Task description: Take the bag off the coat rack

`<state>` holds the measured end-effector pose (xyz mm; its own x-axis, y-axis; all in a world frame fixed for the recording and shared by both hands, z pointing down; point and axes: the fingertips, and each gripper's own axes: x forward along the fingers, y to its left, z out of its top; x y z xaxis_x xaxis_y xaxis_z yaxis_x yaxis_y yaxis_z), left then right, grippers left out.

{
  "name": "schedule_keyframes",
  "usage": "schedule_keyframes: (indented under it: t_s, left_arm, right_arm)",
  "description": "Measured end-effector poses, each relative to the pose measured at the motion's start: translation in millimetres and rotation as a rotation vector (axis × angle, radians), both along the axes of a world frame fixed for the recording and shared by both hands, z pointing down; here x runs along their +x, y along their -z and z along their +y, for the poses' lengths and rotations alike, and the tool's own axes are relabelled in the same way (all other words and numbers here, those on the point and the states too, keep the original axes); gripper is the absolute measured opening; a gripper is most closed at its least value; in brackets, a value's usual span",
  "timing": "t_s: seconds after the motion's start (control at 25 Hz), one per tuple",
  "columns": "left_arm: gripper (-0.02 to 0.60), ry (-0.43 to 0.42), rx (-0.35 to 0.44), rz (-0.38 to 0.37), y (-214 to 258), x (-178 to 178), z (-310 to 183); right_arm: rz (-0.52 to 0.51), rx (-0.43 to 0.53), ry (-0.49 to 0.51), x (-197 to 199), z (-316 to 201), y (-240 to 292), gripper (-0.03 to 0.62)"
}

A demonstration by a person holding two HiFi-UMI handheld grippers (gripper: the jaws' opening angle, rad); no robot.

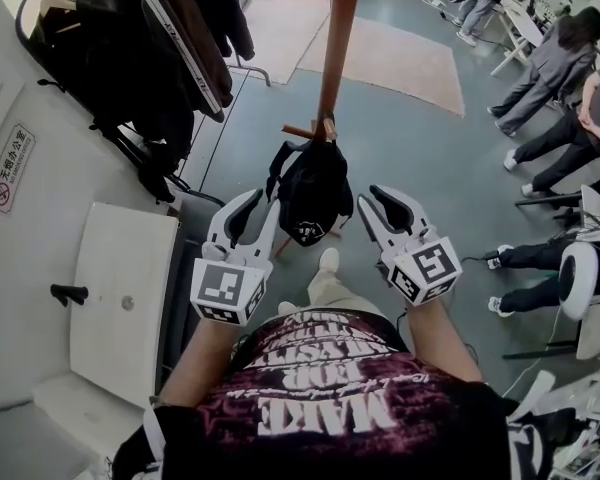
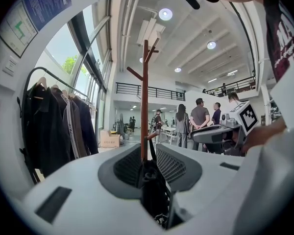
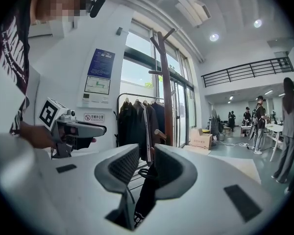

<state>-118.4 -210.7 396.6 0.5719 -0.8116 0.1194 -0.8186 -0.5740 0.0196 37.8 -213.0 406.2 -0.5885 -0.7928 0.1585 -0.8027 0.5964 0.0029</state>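
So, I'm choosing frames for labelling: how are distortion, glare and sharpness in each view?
Head view: evenly lit and sharp, the bag clear, edges bowed. Left gripper view: strong fisheye, dark corners, ceiling light blown out. Right gripper view: same fisheye and dark corners, window bright.

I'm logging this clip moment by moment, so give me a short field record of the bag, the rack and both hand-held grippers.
bag: black, hanging from a low peg
coat rack: wooden pole, upright
left hand-held gripper: jaws apart, at the bag's left side
right hand-held gripper: jaws apart, at the bag's right side
task state: bag not yet lifted off
surroundings: dark coats on a rail at left; people at right
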Motion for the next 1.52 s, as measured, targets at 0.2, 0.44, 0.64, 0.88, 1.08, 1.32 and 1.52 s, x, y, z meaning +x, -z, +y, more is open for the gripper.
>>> schedule_keyframes:
  t_s: [0.2, 0.44, 0.64, 0.88, 1.08, 1.32, 1.52]
  left_arm:
    - [0.086, 0.024, -0.001, -0.015, -3, -1, -13]
    - [0.086, 0.040, -0.022, -0.029, -9, 4, -29]
    - [0.086, 0.040, -0.029, -0.025, -11, 11, -45]
    - [0.086, 0.038, -0.046, -0.022, -19, 19, -65]
    - [0.086, 0.027, -0.071, -0.022, -33, 30, -79]
    - [0.086, 0.018, -0.103, -0.032, -52, 42, -98]
    - [0.094, 0.009, -0.132, -0.044, -71, 50, -112]
  right_arm:
    - [-0.010, -0.009, 0.034, -2, -18, -6, 0.103]
    - [-0.027, -0.031, 0.067, -3, -44, -15, 0.103]
    - [-0.024, -0.047, 0.082, -3, -63, -20, 0.103]
    - [-0.001, -0.079, 0.099, 2, -78, -36, 0.103]
    - [0.007, -0.108, 0.111, 3, -91, -50, 0.104]
    - [0.018, -0.139, 0.131, 3, -108, -66, 0.104]
    - [0.030, -0.166, 0.149, -1, -121, -80, 0.104]
